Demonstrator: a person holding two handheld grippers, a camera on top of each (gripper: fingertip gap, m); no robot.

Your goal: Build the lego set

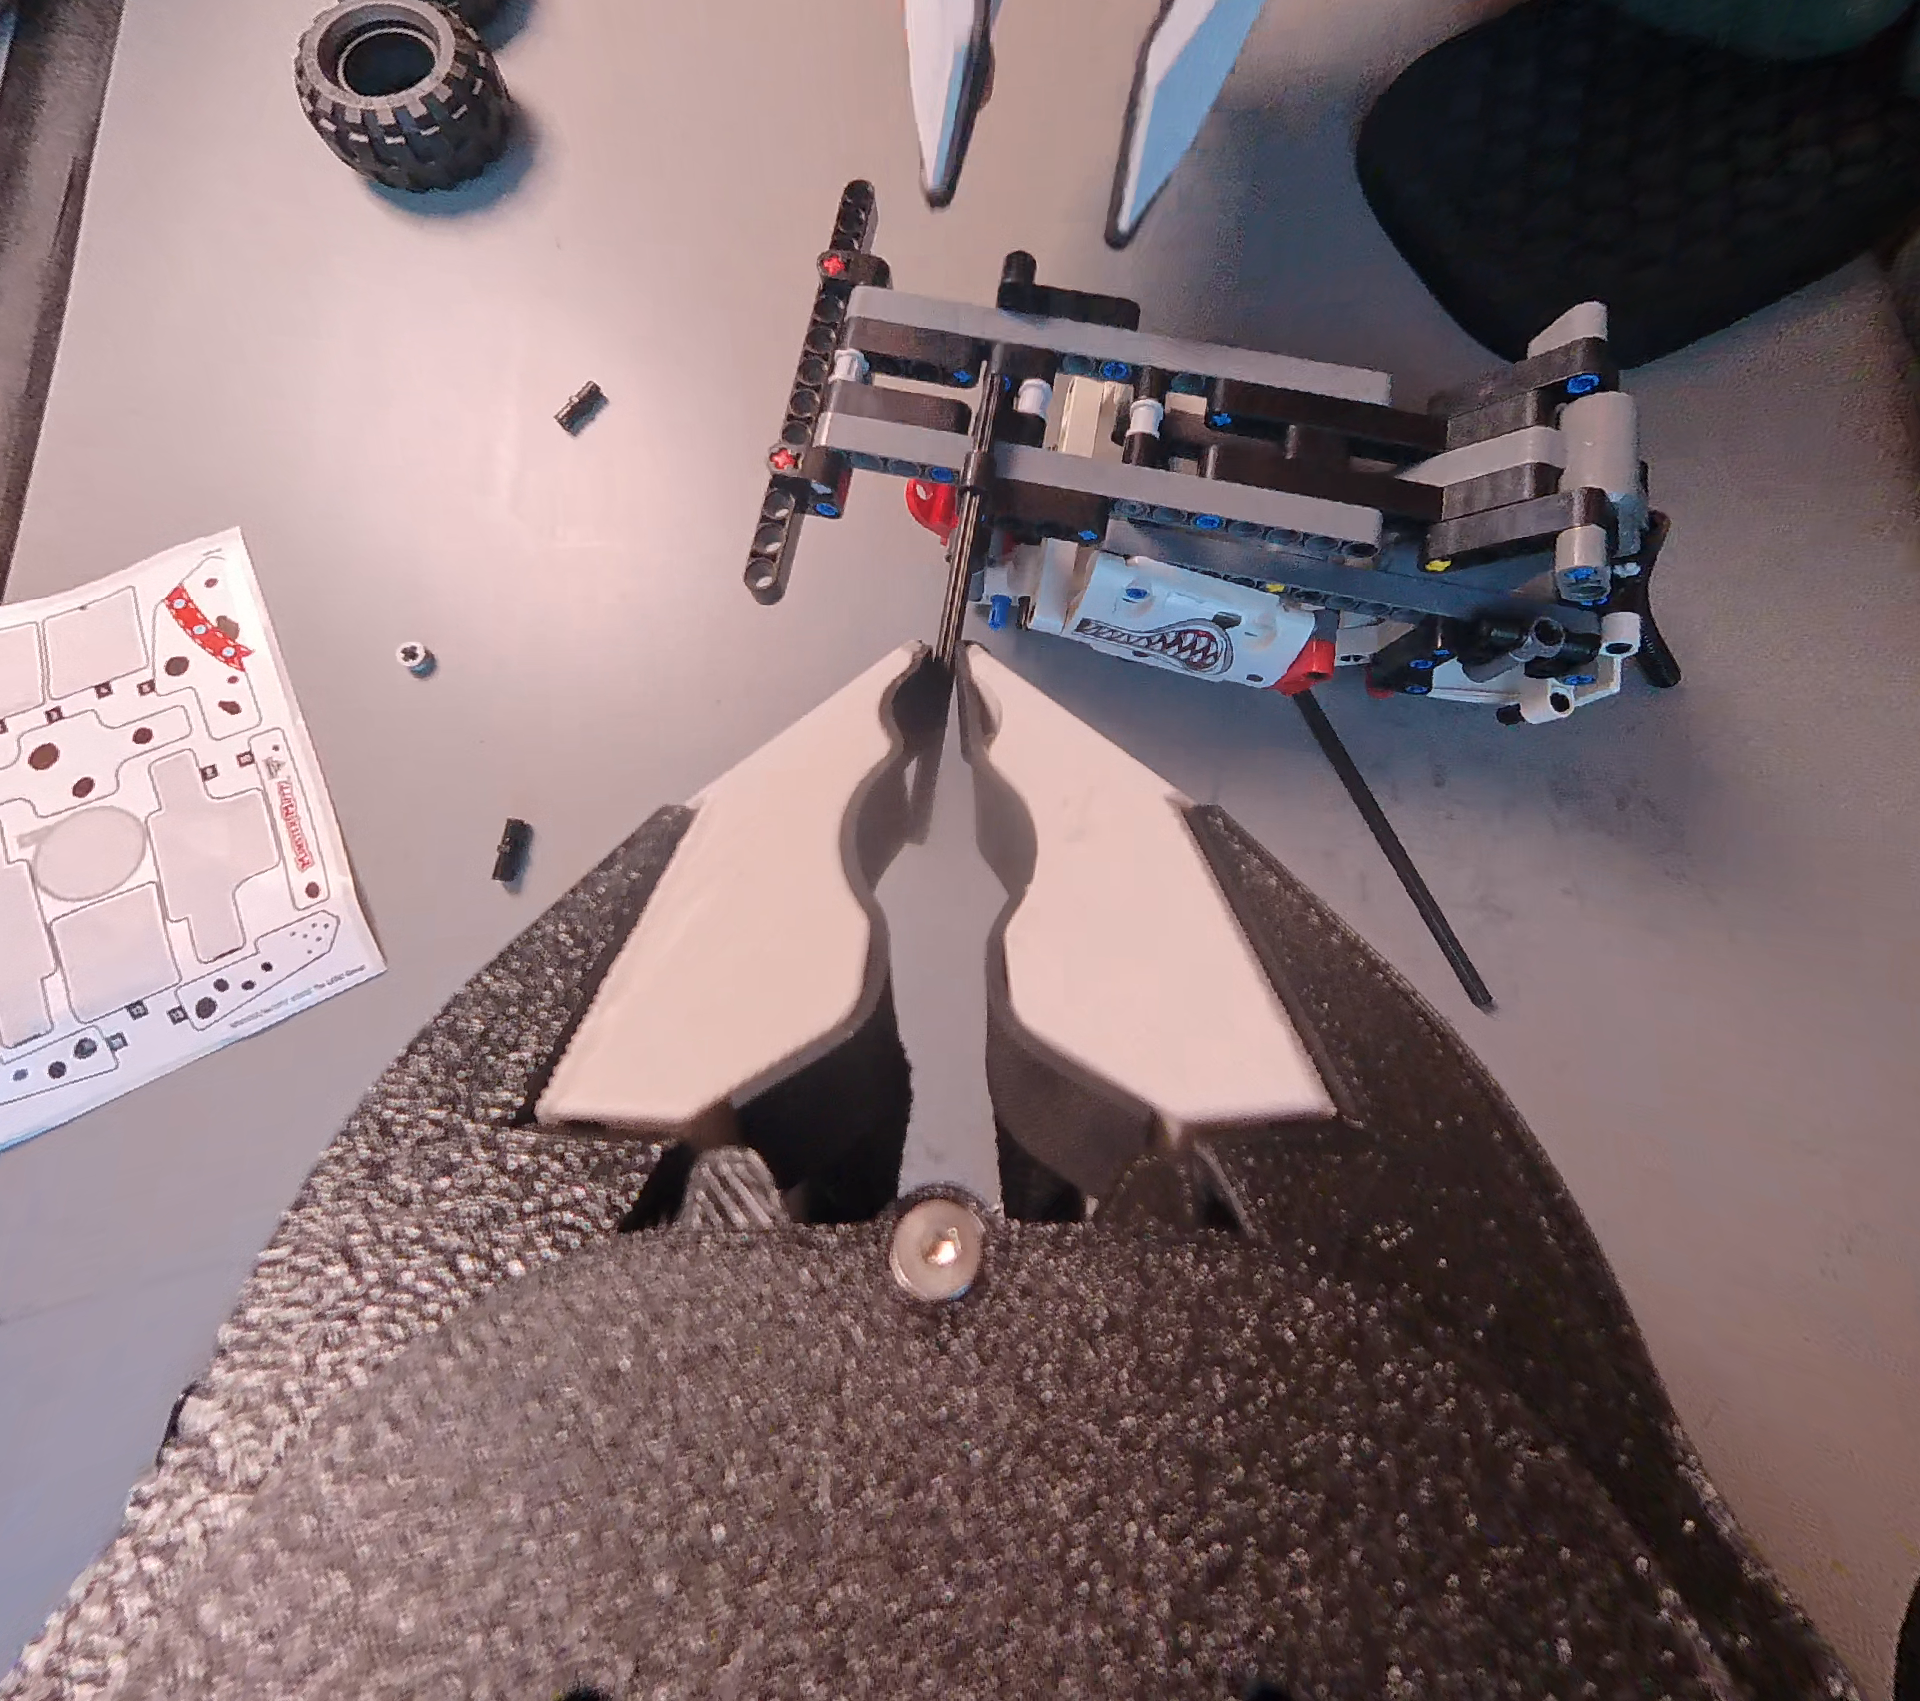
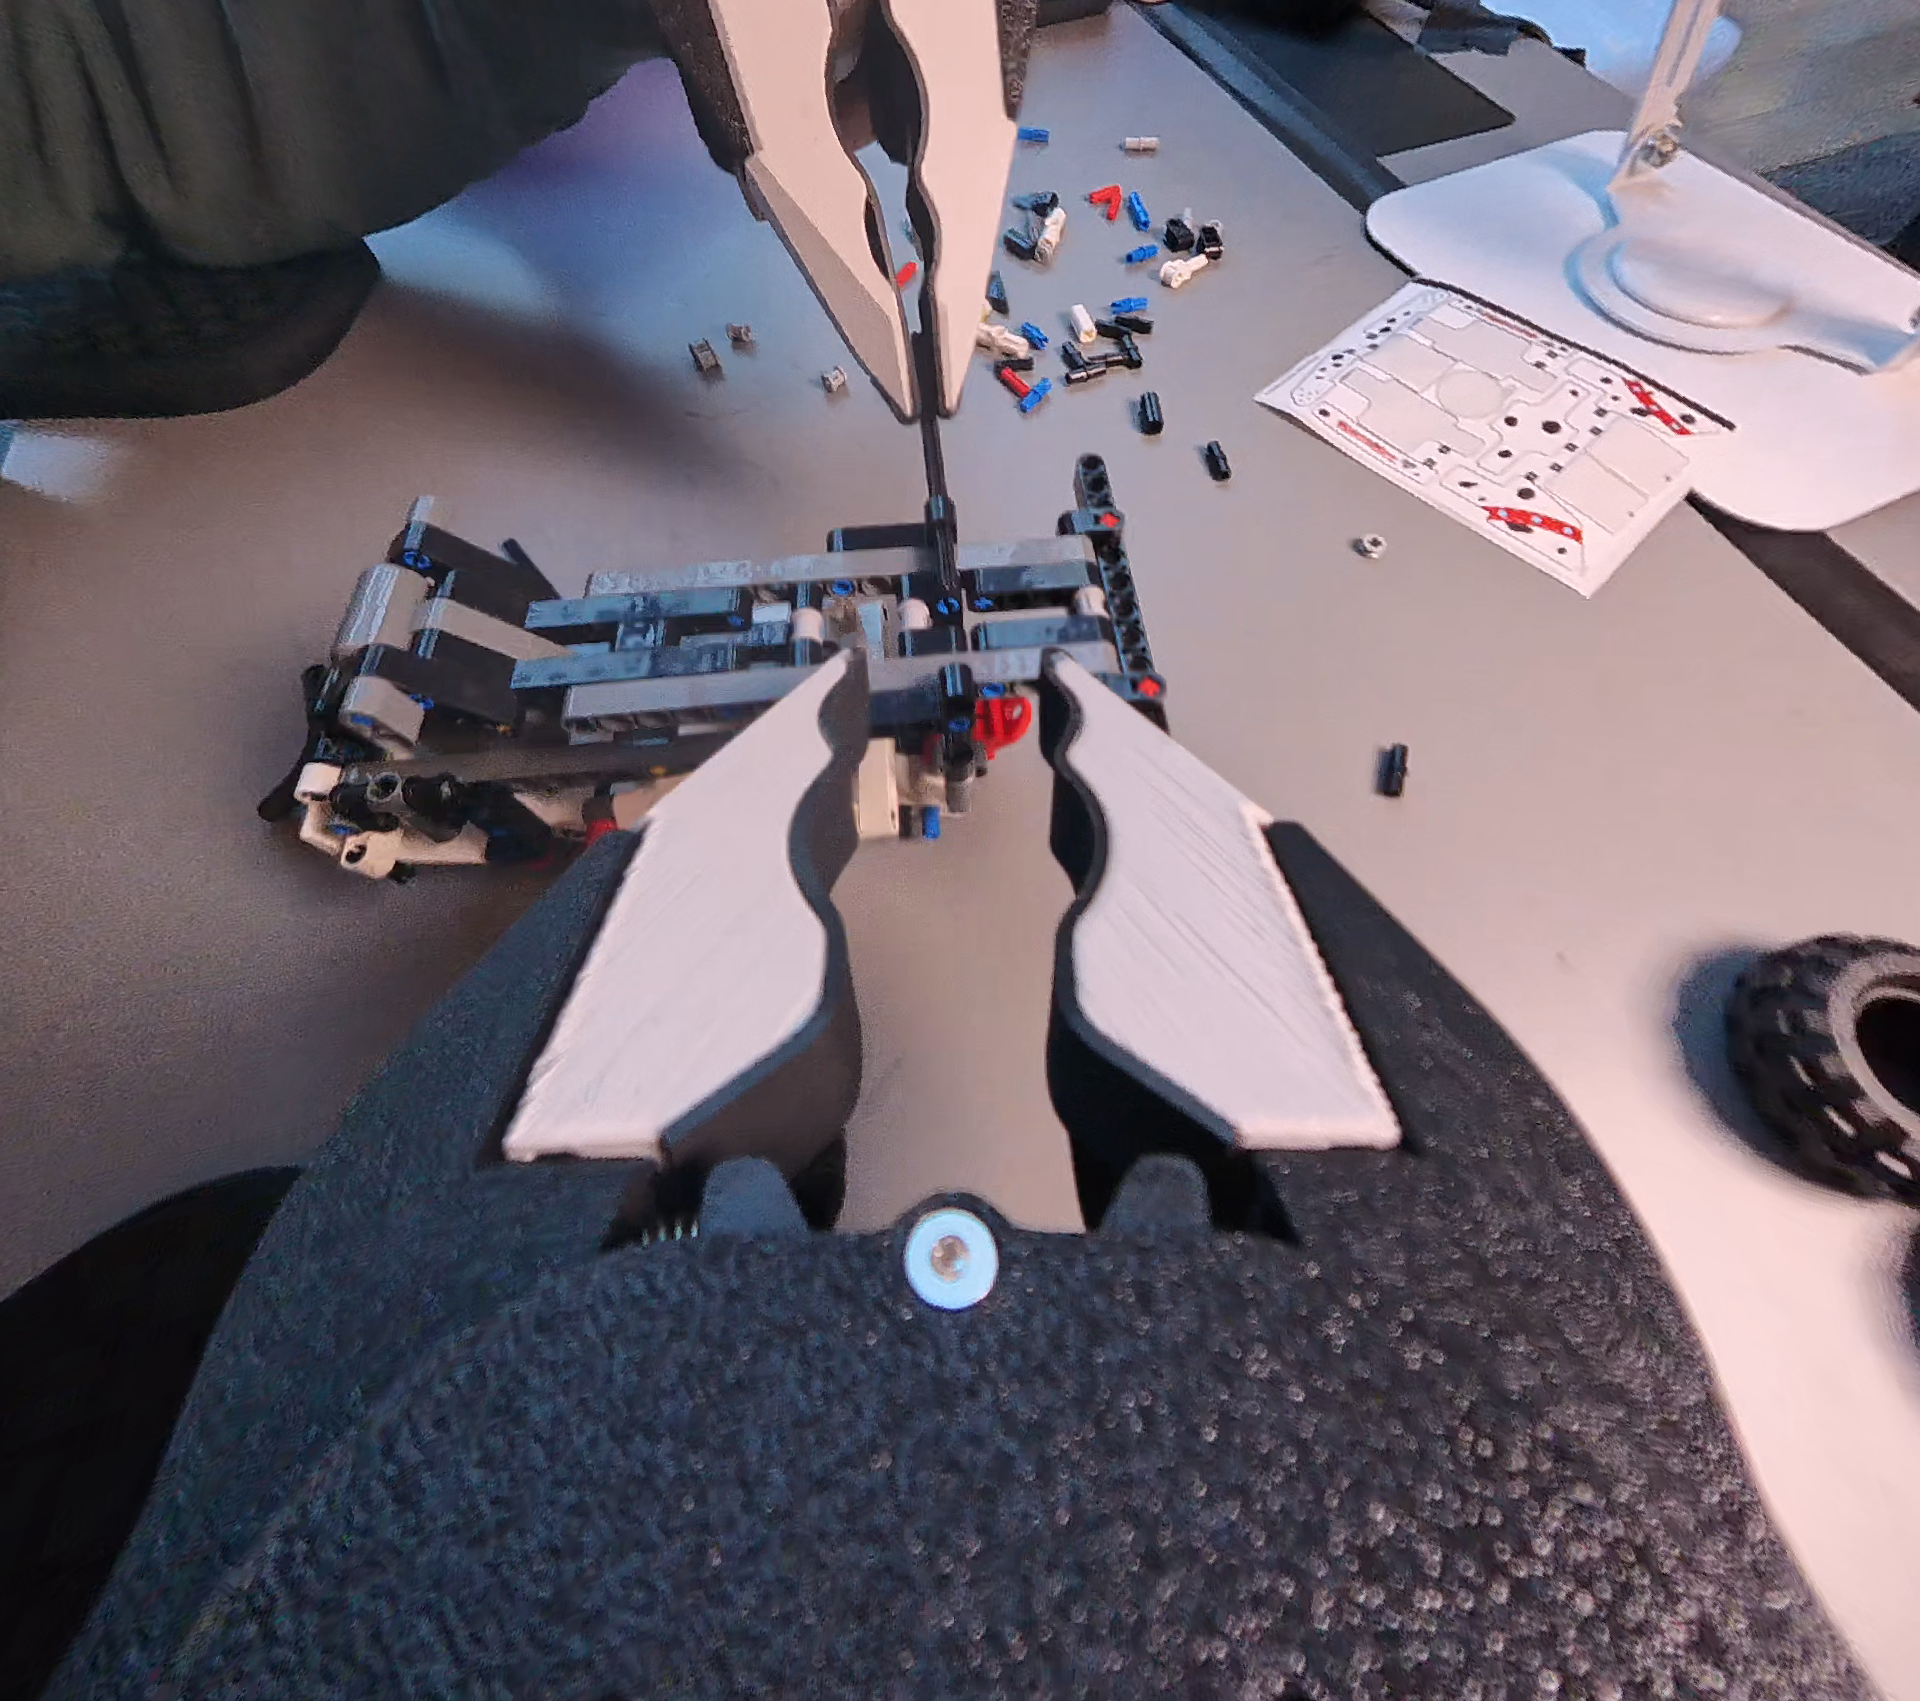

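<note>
Grey tabletop (image 1: 416, 404) carries the half-built Lego chassis (image 1: 1195, 467), lying on its side. The left gripper (image 1: 943, 664) is clenched on a thin black axle (image 1: 966, 529) that runs from its tips into the chassis frame. The right gripper (image 2: 951, 664) hangs released opposite, fingertips spread just above the frame's near edge. Three black tyres (image 1: 400, 93) sit well apart.

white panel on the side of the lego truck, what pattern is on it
A shark-mouth design, jagged teeth in black and red, on the white panel of the lego truck; clearest in the left wrist view.
</note>
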